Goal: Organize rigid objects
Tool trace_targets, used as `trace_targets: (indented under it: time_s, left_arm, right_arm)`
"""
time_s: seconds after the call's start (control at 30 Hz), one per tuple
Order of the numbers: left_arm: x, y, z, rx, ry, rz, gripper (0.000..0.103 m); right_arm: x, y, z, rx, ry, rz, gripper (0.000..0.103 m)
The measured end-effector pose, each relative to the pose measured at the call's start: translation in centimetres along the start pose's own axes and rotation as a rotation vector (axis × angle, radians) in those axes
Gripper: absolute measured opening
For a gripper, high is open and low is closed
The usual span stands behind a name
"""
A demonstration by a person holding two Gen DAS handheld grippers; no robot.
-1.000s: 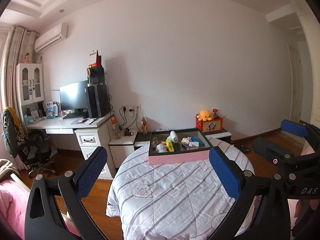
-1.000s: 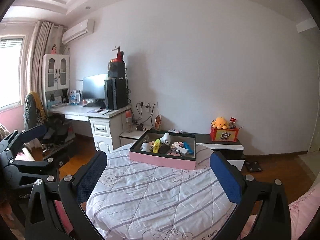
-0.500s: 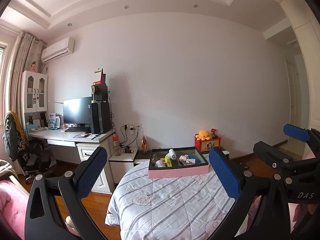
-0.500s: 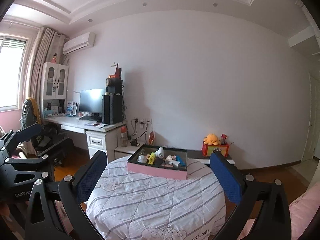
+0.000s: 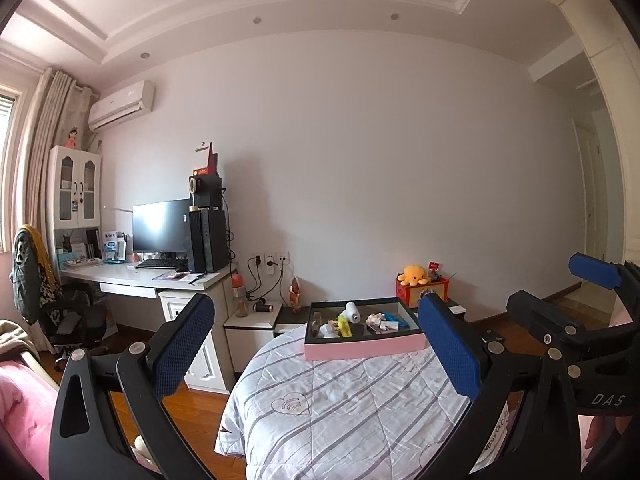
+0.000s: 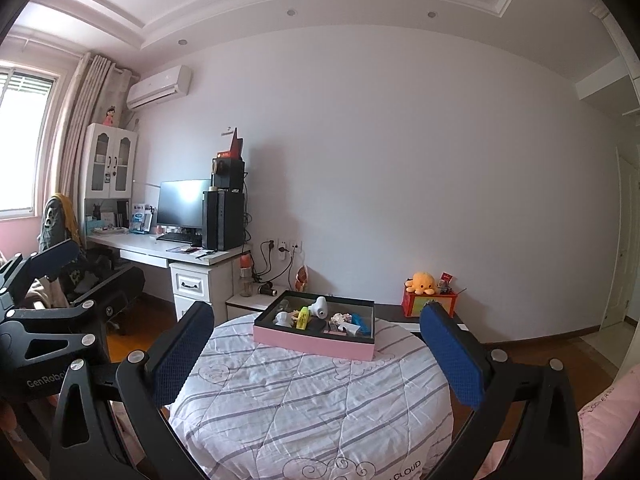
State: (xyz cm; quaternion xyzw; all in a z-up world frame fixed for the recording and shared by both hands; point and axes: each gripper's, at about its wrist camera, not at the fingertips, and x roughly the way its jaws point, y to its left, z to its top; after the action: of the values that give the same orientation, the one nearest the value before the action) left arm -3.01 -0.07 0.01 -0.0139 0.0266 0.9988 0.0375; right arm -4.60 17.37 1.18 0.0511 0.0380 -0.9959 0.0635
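A pink box (image 5: 364,347) (image 6: 312,340) with a dark rim sits at the far side of a round table under a striped white quilt (image 5: 348,404) (image 6: 304,396). Several small objects lie inside it, among them a white bottle-shaped item (image 5: 351,312) (image 6: 320,307) and a yellow one (image 5: 343,326) (image 6: 303,317). My left gripper (image 5: 320,348) is open, well short of the box. My right gripper (image 6: 316,350) is open too, with nothing between its blue pads. Each gripper shows at the edge of the other's view.
A white desk (image 5: 160,280) with a monitor (image 5: 162,226) and black tower stands at left, with a draped chair (image 5: 36,280) beside it. A low cabinet behind the table bears a red box with an orange plush (image 5: 416,274). Pink bedding (image 6: 608,420) lies at the lower right.
Both cameras have tilted up and pulled back: the table and box sit lower and smaller in view, and more ceiling shows. Both grippers stayed open.
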Motion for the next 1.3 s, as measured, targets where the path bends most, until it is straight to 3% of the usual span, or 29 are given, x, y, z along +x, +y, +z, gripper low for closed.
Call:
trace_targets:
  time_s: [0.5, 0.8, 1.3]
  left_arm:
    - [0.9, 0.2, -1.1, -0.008, 0.012, 0.003, 0.103]
    - [1.3, -0.5, -1.0, -0.003, 0.011, -0.005, 0.103]
    - [2.1, -0.7, -1.3, 0.013, 0.027, 0.010, 0.103]
  right_arm:
    - [0.2, 0.5, -0.4, -0.004, -0.013, -0.036, 0.103]
    - [-0.8, 0.5, -0.6, -0.014, -0.053, -0.117, 0.103]
    - [-0.3, 0.3, -0.9, -0.003, -0.040, -0.126, 0.103]
